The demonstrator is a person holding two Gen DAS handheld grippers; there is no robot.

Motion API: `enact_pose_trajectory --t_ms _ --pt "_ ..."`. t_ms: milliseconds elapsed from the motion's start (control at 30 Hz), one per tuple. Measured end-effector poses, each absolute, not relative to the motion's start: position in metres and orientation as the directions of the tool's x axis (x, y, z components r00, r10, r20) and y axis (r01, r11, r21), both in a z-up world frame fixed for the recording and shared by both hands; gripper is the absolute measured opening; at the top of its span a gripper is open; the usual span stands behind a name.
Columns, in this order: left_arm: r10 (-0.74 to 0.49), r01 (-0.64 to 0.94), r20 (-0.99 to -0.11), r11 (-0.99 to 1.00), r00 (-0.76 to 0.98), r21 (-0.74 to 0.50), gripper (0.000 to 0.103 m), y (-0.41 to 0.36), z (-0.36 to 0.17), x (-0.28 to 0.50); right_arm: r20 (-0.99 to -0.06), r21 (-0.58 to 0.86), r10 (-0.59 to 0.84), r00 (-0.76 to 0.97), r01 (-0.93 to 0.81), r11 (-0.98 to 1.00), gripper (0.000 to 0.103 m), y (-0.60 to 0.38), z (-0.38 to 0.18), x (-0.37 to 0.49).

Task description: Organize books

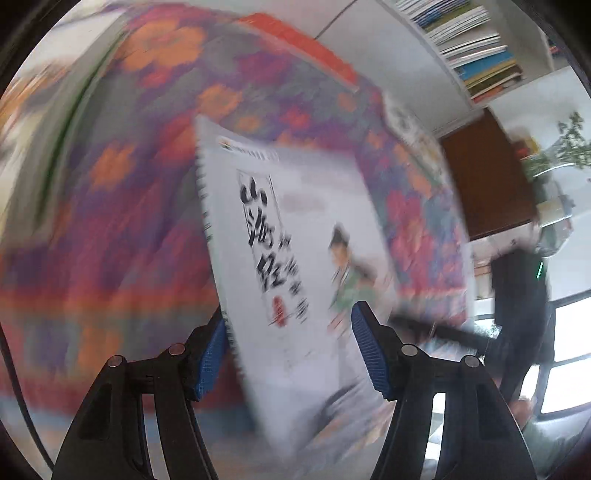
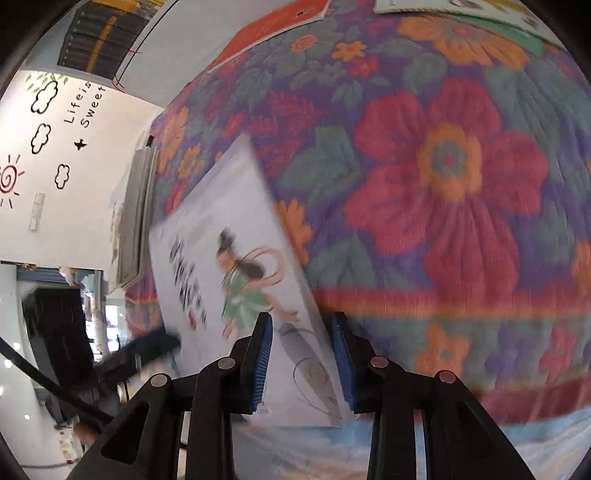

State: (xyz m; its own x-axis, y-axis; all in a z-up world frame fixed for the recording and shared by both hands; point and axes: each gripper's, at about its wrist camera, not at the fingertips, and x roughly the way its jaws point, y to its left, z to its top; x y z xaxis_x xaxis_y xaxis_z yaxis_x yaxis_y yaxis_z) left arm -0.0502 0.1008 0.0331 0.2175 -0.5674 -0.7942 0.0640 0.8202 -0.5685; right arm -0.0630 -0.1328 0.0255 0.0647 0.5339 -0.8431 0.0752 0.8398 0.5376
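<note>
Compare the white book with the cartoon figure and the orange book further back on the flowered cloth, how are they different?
The white book sits between gripper fingers in both views; the orange book lies untouched near the far edge of the flowered cloth. The white book has a pale cover with black characters and a green-robed figure; the orange book's cover is mostly plain orange-red. The white book fills much of each view, tilted; the orange book lies flat. Both look thin and soft-covered.
</note>
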Motion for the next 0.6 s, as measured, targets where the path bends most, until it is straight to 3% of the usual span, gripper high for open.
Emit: enact_pose_trajectory --t_ms 167,300,400,500,600 --pt "-0.575 0.142 -0.798 0.818 0.182 -0.557 0.061 0.07 0.035 -0.013 -0.81 0.586 0.577 0.105 0.192 0.788 0.033 -0.156 0.025 -0.072" --pt "-0.549 0.077 -0.823 0.836 0.148 -0.544 0.061 0.09 0.018 -0.037 -0.834 0.552 0.538 0.121 0.166 0.817 0.033 -0.164 0.034 -0.073" --pt "-0.571 0.038 -0.811 0.82 0.123 -0.571 0.053 0.107 0.016 -0.054 -0.835 0.55 0.539 0.111 0.181 0.815 0.033 -0.164 0.028 -0.078" --pt "-0.566 0.058 -0.822 0.824 0.052 -0.564 0.038 0.101 0.014 -0.066 -0.837 0.547 0.536 0.11 0.177 0.818 0.033 -0.161 0.029 -0.082" --pt "-0.544 0.099 -0.837 0.838 0.064 -0.537 0.037 0.093 0.014 -0.075 -0.84 0.542 0.531 0.11 0.156 0.826 0.037 -0.156 0.031 -0.082"
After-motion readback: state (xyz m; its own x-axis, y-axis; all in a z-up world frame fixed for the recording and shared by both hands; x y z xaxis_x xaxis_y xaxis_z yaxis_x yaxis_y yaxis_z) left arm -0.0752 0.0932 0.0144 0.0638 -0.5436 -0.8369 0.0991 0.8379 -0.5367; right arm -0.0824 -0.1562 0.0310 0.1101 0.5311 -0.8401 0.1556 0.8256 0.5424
